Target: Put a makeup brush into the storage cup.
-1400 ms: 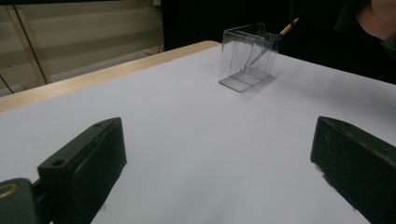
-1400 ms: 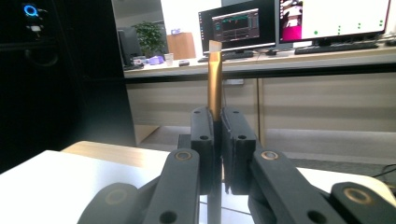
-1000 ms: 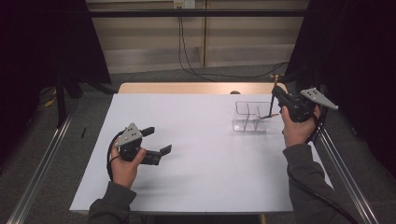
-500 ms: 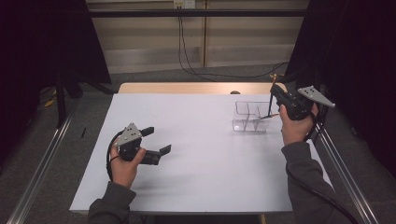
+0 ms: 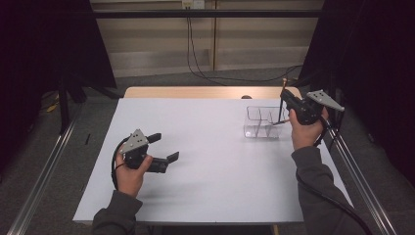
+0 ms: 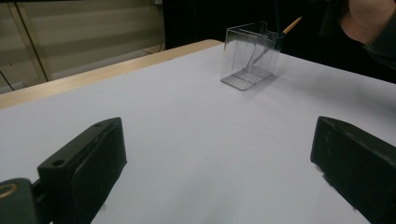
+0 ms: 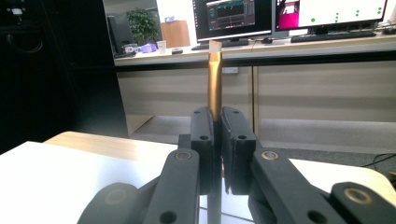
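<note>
Tongs (image 7: pixel 215 140) on the right pinch a brush (image 7: pixel 215 84), its gold stem rising upright from between the pressed-together jaws in the right gripper view, with monitors (image 7: pixel 289 14) on a long desk behind. From the high view the same tongs (image 5: pixel 288 100) hang over the bench's far right corner, and the brush (image 5: pixel 281 105) shows as a thin dark rod running down into a clear box (image 5: pixel 262 122) with dividers. The left gripper view catches that box (image 6: pixel 250 56) from the side, glassy and see-through, with the brush's tan tip (image 6: pixel 292 24) poking up at its far rim. Left tongs (image 5: pixel 164 149) stand spread wide with nothing between them, low over the bench's near left part. White sheeting covers the bench (image 5: pixel 205 161), with bare wood along its far edge. Dark curtains flank grey floor, and cables hang down the back wall.
</note>
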Tool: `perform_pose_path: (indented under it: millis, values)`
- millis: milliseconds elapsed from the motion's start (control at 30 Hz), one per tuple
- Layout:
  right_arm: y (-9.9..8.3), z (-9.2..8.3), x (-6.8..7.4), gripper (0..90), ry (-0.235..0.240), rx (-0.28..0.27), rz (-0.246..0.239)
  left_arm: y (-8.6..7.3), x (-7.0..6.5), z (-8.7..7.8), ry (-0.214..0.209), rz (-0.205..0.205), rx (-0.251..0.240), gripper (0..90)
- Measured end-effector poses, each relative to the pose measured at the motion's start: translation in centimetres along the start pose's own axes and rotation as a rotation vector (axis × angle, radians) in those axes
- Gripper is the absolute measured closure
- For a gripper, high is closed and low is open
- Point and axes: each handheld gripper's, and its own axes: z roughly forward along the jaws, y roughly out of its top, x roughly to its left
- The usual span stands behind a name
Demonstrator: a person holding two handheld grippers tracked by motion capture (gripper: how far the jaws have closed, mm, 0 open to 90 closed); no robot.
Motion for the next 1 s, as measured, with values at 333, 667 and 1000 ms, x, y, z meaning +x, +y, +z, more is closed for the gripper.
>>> perform_pose_path:
  millis: [333, 667, 1000]
  values:
    - [-0.8, 0.5, -0.6, 84.9, -0.001, 0.012, 0.006, -0.1, 0.0, -0.1, 0.023, -0.003, 0.005, 3.1]
    - [-1.2, -0.1, -0.7, 84.9, 0.005, 0.024, 0.006, 0.0, 0.0, 0.0, 0.009, 0.001, 0.0, 3.1]
    - [-1.4, -0.7, -1.0, 84.9, -0.005, 0.034, 0.005, 0.1, -0.2, 0.1, 0.012, -0.003, 0.001, 3.1]
